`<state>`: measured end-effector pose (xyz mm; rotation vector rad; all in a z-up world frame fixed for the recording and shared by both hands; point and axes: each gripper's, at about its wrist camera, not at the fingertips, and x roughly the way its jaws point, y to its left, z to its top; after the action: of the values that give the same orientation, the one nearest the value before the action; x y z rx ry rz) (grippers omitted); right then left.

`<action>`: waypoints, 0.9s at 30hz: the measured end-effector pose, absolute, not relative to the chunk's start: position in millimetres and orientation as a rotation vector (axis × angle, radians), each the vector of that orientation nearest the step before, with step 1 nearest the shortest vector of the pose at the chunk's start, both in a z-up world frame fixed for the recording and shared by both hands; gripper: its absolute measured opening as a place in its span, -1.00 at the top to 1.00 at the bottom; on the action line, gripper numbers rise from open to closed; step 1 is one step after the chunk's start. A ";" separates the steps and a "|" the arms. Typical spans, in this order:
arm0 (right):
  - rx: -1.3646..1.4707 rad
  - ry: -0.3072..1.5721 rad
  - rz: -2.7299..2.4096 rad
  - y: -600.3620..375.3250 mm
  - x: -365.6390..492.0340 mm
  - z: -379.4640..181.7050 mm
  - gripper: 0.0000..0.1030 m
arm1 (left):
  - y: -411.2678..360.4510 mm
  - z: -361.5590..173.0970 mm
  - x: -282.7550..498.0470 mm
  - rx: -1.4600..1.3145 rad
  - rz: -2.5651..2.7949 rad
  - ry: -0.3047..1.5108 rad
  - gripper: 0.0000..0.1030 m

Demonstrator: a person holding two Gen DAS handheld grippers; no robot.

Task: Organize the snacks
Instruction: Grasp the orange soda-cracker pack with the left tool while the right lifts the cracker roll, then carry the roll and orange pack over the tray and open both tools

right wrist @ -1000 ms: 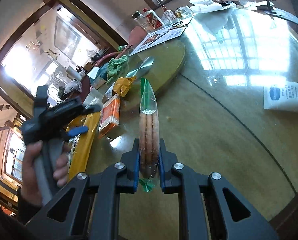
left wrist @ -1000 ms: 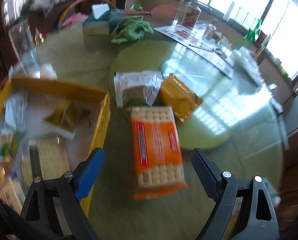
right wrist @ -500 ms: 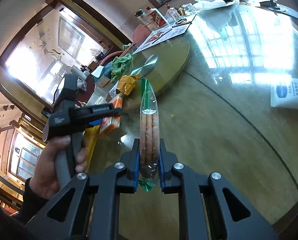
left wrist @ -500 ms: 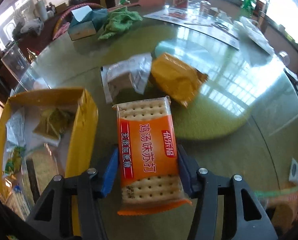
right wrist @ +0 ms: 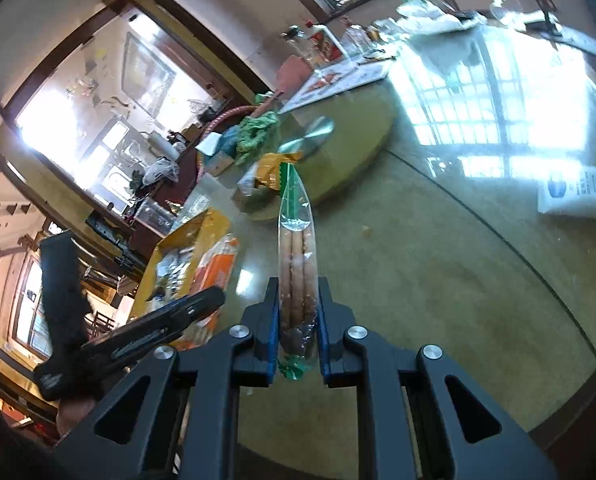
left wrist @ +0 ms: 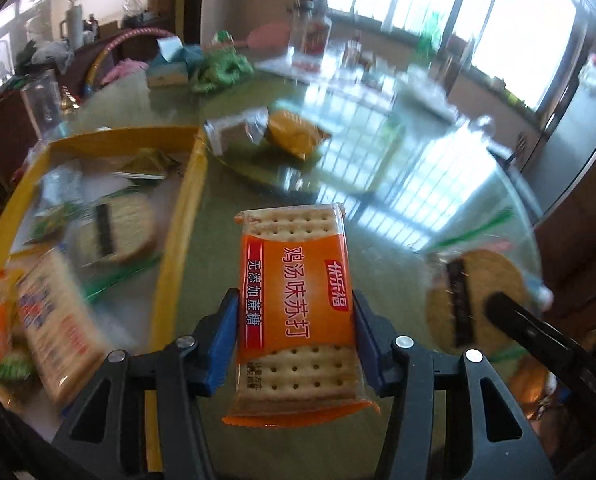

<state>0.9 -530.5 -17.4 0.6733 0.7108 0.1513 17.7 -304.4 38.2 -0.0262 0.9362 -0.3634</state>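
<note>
Since the earlier frame, the left gripper [left wrist: 294, 322] had travelled from open jaws over the lying orange cracker packet [left wrist: 296, 304] to a firm pinch on it, and the packet had been raised clear of the glass tabletop [left wrist: 398, 208]. Both blue pads pressed the packet's long sides near its lower half, which kept the flat face level and the crackers uncrushed. The right gripper [right wrist: 298, 322] was pressed together on a clear sleeve of round biscuits [right wrist: 297, 264], held edge-on so that the narrow pack pointed forward along the fingers.

The yellow box [left wrist: 178, 216], already holding several snack packs, stood just left of the carried packet; its near wall rose between packet and interior and would probably have to be cleared from above. Open room remained inside the box toward its far corner. Two further packs, a silver bag [left wrist: 234, 134] and a yellow bag [left wrist: 296, 136], lay on the round turntable [left wrist: 258, 168] beyond. To the right, the right gripper's load hung near, so sideways room there was limited.
</note>
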 end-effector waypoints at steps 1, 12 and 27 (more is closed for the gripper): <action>0.666 0.706 0.161 -525.7 -0.3 -12.9 0.67 | -297.2 41.5 13.8 -0.039 -0.370 0.925 -0.03; 0.607 0.731 0.366 -440.8 27.4 21.1 0.67 | -182.0 77.7 -17.1 -0.203 -0.275 0.796 -0.03; 0.576 0.855 0.482 -347.4 116.0 17.2 0.67 | -87.3 64.0 22.9 -0.284 -0.124 0.791 -0.03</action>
<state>116.0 -347.4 17.2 0.5763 0.8549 0.4823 22.9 -87.3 64.0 -0.2835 0.7906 -0.1238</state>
